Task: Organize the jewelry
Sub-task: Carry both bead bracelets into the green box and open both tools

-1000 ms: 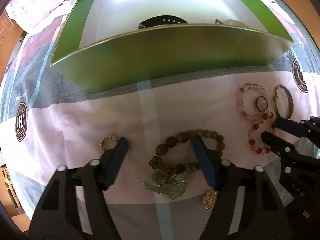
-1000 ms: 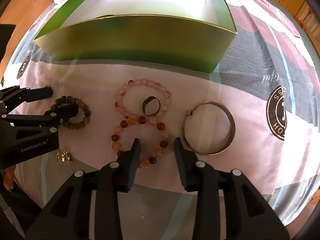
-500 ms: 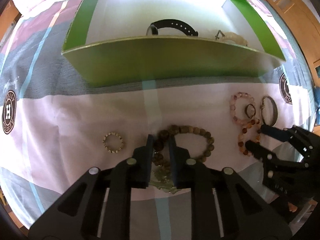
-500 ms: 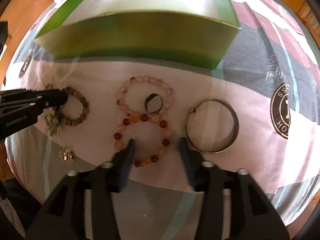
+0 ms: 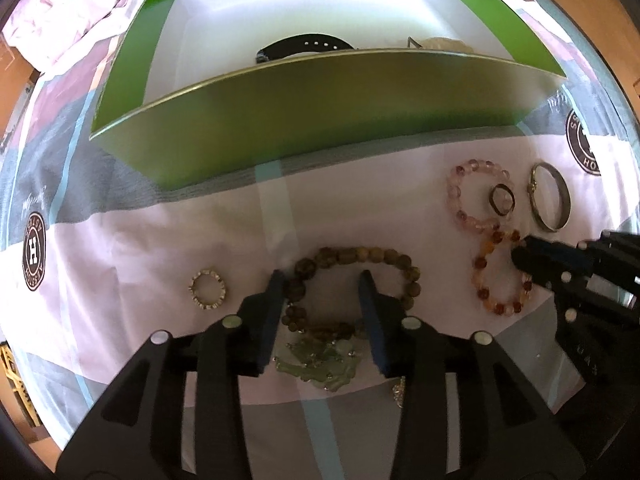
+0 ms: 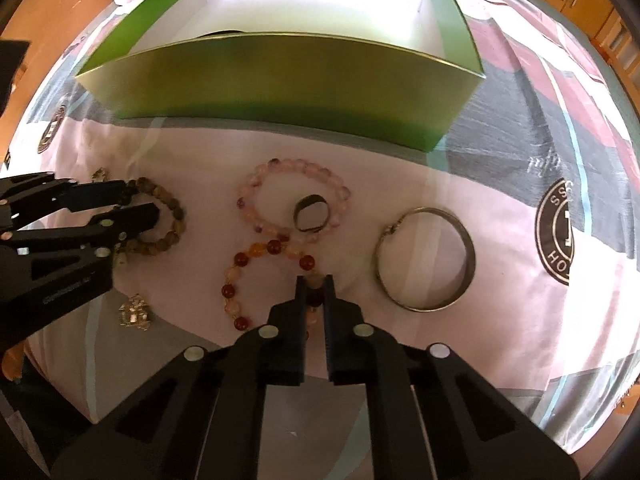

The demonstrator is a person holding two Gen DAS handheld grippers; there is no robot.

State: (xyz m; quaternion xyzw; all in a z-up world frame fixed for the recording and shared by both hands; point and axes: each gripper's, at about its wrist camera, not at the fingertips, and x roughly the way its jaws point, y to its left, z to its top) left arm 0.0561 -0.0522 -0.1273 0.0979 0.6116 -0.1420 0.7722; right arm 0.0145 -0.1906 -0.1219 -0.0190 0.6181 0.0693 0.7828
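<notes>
Clamping a bead of the amber-and-red bead bracelet [image 6: 256, 280], the right hand-held gripper [image 6: 314, 280] has its fingers drawn close together on the near right part of that loop, which lies flat on the patterned bedsheet [image 6: 520, 184]. The left hand-held gripper [image 5: 322, 280] stands with its fingers apart, straddling the left half of the brown wooden bead bracelet [image 5: 360, 258]; whether either pad touches the beads cannot be told. Just below that bracelet lies a pale green stone piece [image 5: 320, 364], and to its left a small beaded ring [image 5: 207, 289].

Touching the amber bracelet's far side is a pink bead bracelet [image 6: 292, 196] with a dark metal ring [image 6: 312, 218] lying inside its loop. A metal bangle [image 6: 426, 260] lies to the right, apart from the beads. A small gold charm [image 6: 134, 312] sits near the left gripper's body.

Beyond all of this stands an open green box [image 5: 320, 100] with a white interior, holding a black watch strap [image 5: 304, 46] and a pale item that is too hidden to name.
</notes>
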